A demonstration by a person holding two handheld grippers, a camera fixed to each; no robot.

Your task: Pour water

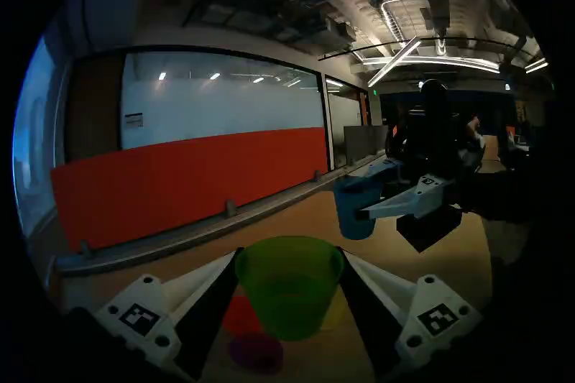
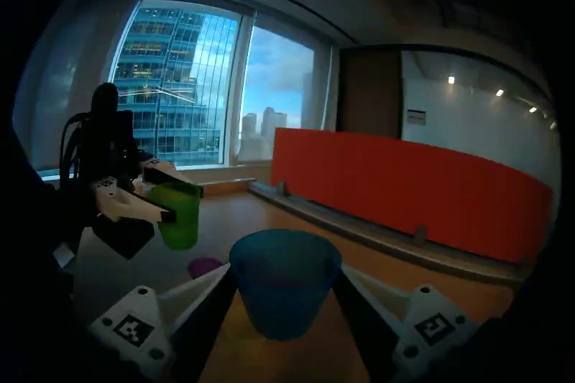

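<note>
A translucent green cup [image 1: 290, 285] stands upright between the fingers of my left gripper [image 1: 290, 289], which is shut on it above the table. My right gripper [image 2: 285, 293] is shut on a blue cup [image 2: 284, 292], also upright. In the left gripper view the blue cup [image 1: 357, 207] hangs farther off to the right, held by the other gripper [image 1: 420, 200]. In the right gripper view the green cup [image 2: 177, 213] shows at the left in the other gripper [image 2: 129, 203]. I cannot tell whether either cup holds water.
Below the green cup, a red cup [image 1: 241, 315] and a purple cup [image 1: 256, 351] sit on the wooden table [image 1: 460, 261]. The purple one [image 2: 204, 266] also lies on the table [image 2: 244, 218]. An orange partition [image 1: 187, 182] runs along the table's far edge. A window wall [image 2: 180, 81] stands behind.
</note>
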